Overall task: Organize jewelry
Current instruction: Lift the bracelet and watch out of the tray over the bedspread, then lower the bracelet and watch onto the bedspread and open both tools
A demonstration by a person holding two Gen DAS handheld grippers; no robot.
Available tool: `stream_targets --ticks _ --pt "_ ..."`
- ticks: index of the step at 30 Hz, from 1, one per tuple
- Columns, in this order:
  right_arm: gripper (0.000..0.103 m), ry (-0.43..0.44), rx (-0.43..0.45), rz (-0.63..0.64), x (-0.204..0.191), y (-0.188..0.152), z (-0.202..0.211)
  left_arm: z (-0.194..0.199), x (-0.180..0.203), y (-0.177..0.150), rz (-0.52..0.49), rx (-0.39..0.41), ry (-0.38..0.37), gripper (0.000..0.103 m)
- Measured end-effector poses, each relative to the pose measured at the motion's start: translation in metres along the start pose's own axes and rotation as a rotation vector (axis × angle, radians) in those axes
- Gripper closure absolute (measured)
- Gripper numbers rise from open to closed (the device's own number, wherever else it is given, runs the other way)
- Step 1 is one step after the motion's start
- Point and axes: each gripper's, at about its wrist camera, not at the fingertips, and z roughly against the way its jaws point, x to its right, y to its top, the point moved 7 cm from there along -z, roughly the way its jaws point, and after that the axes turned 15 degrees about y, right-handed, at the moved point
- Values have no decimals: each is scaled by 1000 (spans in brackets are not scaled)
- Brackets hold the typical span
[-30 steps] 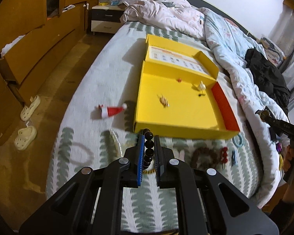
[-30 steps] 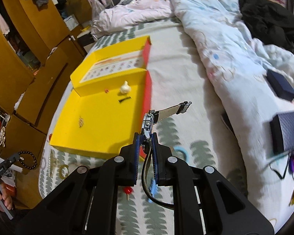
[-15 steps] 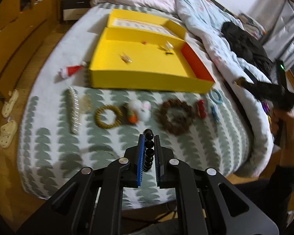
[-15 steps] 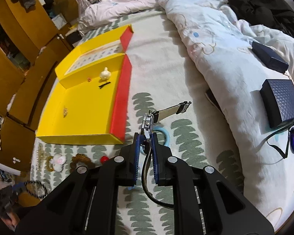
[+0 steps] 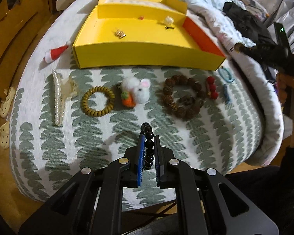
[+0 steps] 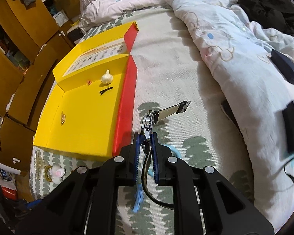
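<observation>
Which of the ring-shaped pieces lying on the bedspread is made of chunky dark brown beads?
The brown bead bracelet, right of the white plush mouse; the coiled mustard ring sits left, the blue loop farther right.

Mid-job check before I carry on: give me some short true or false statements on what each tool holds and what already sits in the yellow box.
1. The left tool is shut on a black bead bracelet. True.
2. The right tool is empty. False: it grips a metal wristwatch with a dark strap.
3. The fluffy white bunny charm lies inside the open yellow cardboard box. False: it lies on the bedspread in front of it.
4. A small black hair clip lies in the box. True.
</observation>
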Motion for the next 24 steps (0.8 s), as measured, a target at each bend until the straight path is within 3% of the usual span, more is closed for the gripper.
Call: stream_targets --ticks 8,24 --pt "90 -2 -10 2 8 13 -20 -14 -10 -2 -22 11 118 94" --pt "90 -17 -61 -21 33 17 -77 -39 -29 -5 -10 -42 204 93"
